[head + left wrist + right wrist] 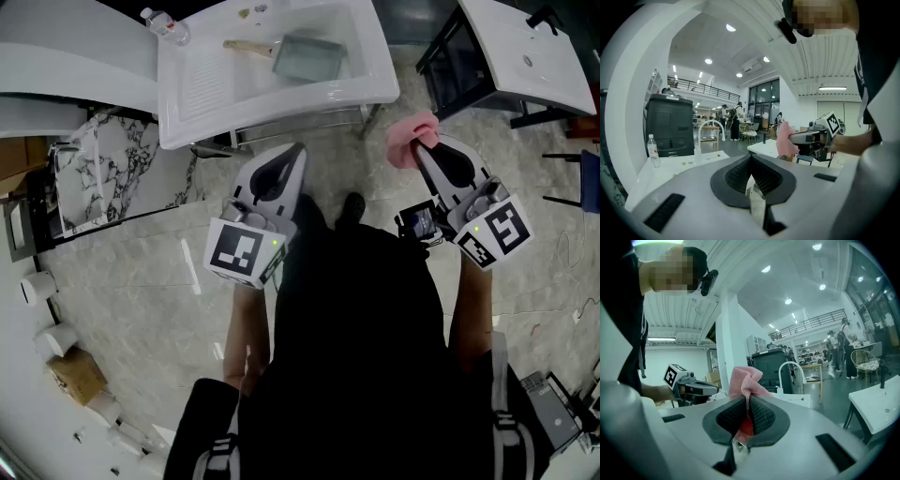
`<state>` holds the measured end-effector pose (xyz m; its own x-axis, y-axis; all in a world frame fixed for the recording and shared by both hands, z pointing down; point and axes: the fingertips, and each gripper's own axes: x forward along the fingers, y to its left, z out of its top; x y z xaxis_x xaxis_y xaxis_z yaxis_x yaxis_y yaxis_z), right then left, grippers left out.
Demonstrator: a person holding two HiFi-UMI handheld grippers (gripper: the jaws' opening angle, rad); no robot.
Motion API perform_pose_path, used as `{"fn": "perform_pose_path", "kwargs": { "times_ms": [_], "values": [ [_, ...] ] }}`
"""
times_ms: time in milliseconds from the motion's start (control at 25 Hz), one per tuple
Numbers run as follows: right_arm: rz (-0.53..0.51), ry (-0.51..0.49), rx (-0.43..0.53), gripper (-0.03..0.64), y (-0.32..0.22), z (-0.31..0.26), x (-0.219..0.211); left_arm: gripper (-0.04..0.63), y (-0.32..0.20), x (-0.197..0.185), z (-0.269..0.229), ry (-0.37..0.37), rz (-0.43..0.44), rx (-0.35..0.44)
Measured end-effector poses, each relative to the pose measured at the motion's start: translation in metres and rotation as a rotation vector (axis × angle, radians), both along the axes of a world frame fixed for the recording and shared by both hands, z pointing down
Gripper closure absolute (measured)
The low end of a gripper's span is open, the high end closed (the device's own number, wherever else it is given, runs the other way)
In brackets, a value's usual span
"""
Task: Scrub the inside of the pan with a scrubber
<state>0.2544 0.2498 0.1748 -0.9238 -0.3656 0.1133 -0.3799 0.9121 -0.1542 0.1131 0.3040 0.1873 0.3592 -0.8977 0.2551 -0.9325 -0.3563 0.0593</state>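
Pan [309,58]: grey, lying in the white sink [375,86], well apart from both grippers. Right gripper [424,148] clenched on pink scrubber [409,139]. Left gripper [292,152] jaws pressed together, nothing between. Pale marbled tile floor [141,272]. Open hall, ceiling spotlights [731,28].

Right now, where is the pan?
In the head view, the pan lies inside the white sink at top centre, its wooden handle pointing left toward the water bottle; the right tool, gripping the pink scrubber, is short of it.
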Motion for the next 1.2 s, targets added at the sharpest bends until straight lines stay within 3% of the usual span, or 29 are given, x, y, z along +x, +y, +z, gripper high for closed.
{"fn": "perform_pose_path", "kwargs": {
  "times_ms": [280,520,840,1200],
  "values": [
    [-0.048,-0.046,-0.037,0.583,0.005,0.0,0.0,0.563,0.004,0.004,0.003,-0.008,-0.004,-0.001],
    [0.041,-0.088,-0.053,0.578,-0.008,0.006,0.005,0.561,0.004,0.0,0.009,-0.011,-0.013,-0.031],
    [0.071,-0.045,-0.097,0.578,-0.029,0.027,-0.005,0.561,-0.024,-0.015,0.026,-0.006,0.006,-0.05],
    [0.084,0.029,-0.151,0.578,-0.084,0.047,-0.042,0.561,-0.094,-0.047,0.042,-0.017,0.048,-0.072]
  ]
}}
